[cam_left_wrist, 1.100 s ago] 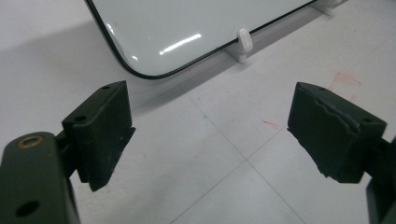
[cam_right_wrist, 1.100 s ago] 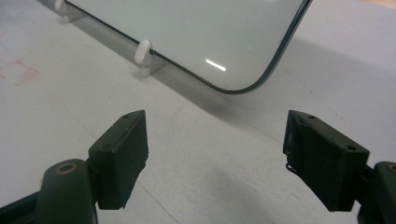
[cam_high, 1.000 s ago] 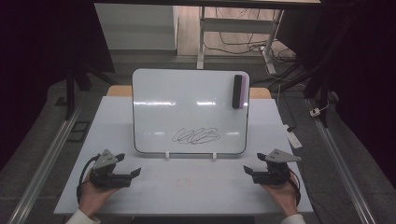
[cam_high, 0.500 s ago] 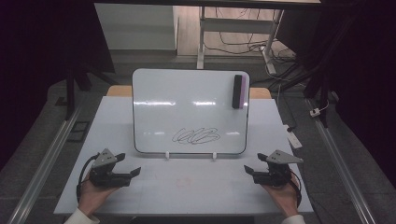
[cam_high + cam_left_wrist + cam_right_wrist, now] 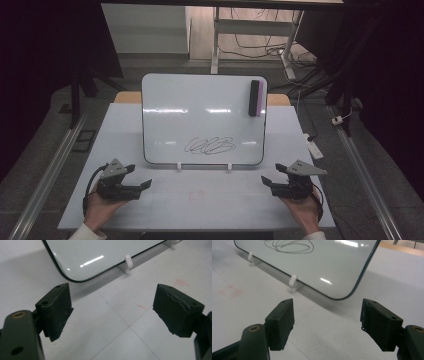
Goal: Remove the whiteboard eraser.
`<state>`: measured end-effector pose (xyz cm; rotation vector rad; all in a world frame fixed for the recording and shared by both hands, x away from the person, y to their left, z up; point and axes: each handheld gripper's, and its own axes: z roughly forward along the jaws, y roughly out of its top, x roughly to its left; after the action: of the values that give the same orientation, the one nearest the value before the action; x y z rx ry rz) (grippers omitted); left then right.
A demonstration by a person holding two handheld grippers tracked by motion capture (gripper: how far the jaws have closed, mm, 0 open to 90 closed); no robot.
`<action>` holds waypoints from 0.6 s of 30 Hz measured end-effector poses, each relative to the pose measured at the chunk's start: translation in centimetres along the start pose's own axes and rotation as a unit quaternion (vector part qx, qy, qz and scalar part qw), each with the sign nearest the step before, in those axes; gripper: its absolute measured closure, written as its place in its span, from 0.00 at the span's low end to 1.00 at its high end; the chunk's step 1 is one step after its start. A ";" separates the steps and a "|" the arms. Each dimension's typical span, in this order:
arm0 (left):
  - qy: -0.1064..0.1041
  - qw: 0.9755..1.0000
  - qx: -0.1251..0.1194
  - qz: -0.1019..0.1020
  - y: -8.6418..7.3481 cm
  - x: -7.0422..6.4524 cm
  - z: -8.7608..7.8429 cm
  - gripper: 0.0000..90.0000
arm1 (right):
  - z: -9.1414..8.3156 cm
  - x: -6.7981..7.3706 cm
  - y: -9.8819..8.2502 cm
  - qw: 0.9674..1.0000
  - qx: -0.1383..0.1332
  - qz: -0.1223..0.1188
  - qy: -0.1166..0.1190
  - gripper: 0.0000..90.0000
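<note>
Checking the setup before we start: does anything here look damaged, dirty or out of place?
Mostly tidy. The left gripper has a chewed, ragged pad on one finger, and faint red smudges stain the table near the whiteboard.

Whiteboard [image 5: 202, 120] stands propped on the table [image 5: 200, 210], centre, leaning back, resting in two small clips [image 5: 179, 166] at its lower edge. Eraser [image 5: 255, 98] sits on the board's upper right corner. Scribble [image 5: 210, 145] on the board's lower middle. Left gripper [image 5: 131, 184] rests on the table before the board's lower left corner, apart from it; right gripper [image 5: 272, 182] before the lower right corner, likewise apart. Beyond the table, a desk frame [image 5: 250, 30] with cables on the floor. A small device [image 5: 315, 149] lies at the table's right edge.
</note>
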<state>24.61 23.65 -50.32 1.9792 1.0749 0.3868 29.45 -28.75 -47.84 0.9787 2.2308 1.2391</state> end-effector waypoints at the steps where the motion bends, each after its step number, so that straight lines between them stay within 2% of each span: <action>1: -0.001 1.000 -0.001 -0.001 0.1 0.0 0.0 0.18 | -0.1 0.2 0.4 1.000 -0.005 -0.001 -0.002 0.30; 4: -0.004 1.000 -0.002 -0.003 0.3 0.1 -0.1 0.18 | -0.2 0.3 0.9 1.000 -0.009 -0.002 0.000 0.30; 8: -0.005 1.000 0.000 -0.002 0.5 0.1 -0.2 0.18 | -0.5 0.6 3.1 1.000 -0.028 -0.009 -0.003 0.31; 9: -0.005 1.000 0.000 -0.002 0.5 0.1 -0.2 0.19 | -0.5 0.6 3.1 1.000 -0.028 -0.009 -0.003 0.31; 10: -0.005 1.000 0.000 -0.001 0.5 0.1 -0.2 0.19 | -0.5 0.6 4.1 0.999 -0.034 -0.006 -0.006 0.31; 18: -0.005 1.000 0.007 0.001 0.4 -0.1 0.1 0.19 | 1.0 0.5 7.7 0.999 -0.040 -0.006 -0.026 0.32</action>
<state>24.86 23.43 -50.03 1.9937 1.0715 0.3701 32.64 -25.06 -41.83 0.9552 2.1281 1.2716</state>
